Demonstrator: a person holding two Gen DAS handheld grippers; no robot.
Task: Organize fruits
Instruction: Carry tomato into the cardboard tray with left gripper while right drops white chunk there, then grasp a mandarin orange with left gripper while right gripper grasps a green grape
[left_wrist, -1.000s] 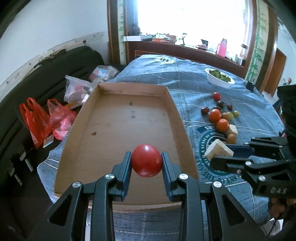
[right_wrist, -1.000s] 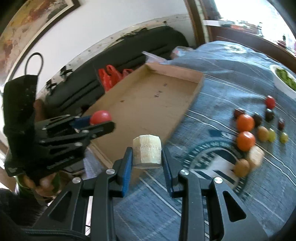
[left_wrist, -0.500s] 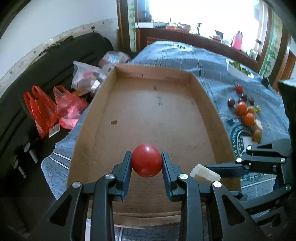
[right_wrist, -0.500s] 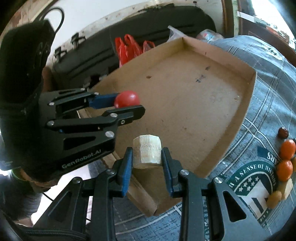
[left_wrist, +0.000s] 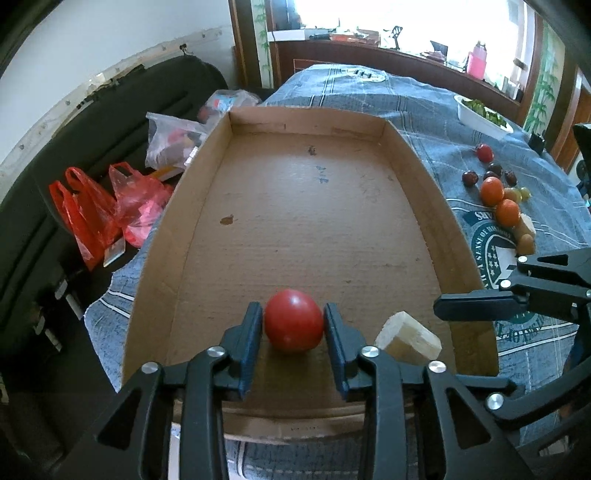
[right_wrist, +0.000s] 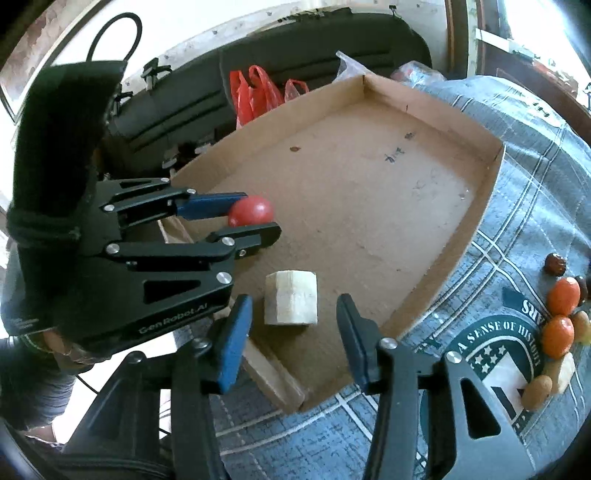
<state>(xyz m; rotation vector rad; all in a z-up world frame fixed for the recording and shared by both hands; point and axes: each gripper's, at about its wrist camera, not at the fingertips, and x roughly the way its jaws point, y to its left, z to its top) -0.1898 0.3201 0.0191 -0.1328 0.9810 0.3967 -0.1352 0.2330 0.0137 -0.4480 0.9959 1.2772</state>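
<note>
Fruits go into the cardboard tray (left_wrist: 310, 236): right gripper (right_wrist: 293, 330) fingers spread, pale chunk (right_wrist: 291, 302) released; left gripper (left_wrist: 293, 341) barely clasps the tomato (left_wrist: 293, 320).

Bare box floor (left_wrist: 314, 221) beyond tomato (left_wrist: 293, 319) and pale chunk (right_wrist: 291, 302).

Matt cardboard tray (left_wrist: 303, 229), glossy tomato (left_wrist: 293, 320)

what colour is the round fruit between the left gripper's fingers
Red, glossy; the round fruit shows best in the left wrist view.
</note>
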